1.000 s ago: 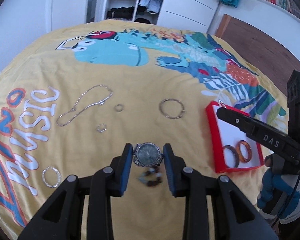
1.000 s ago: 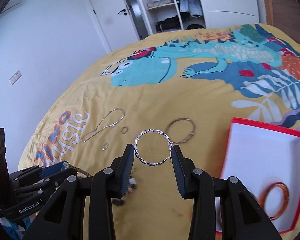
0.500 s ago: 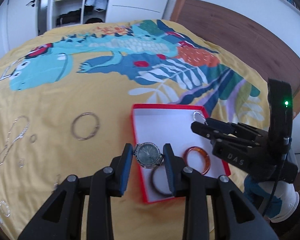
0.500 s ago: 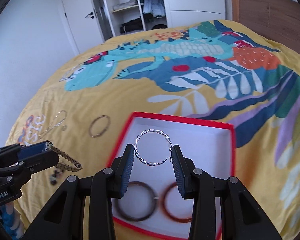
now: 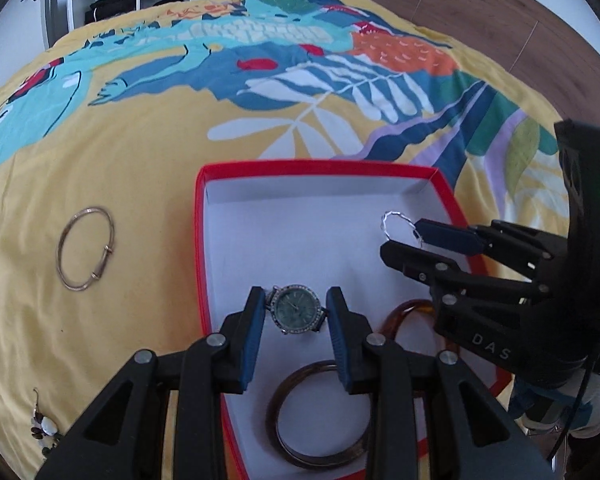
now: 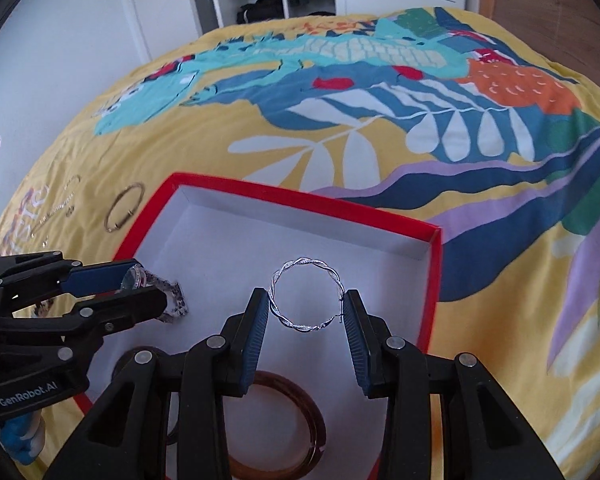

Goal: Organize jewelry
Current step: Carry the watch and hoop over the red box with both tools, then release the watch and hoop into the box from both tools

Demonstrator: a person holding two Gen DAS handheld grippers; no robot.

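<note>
While both grippers hang over the tray, status reads as follows.
Left gripper: pinching the wristwatch by its case, above the red-rimmed tray.
Right gripper: pinching the twisted silver hoop above the white tray floor.
Tray contents: brown bangle and amber bangle.
Outstanding: gold bangle on the bedspread.
Risk: a high release could bounce the hoop over the rim; the dropped watch could strike the brown bangle.
Markings: "DAS" on right gripper body; "GenRobot.AI" on left.
</note>
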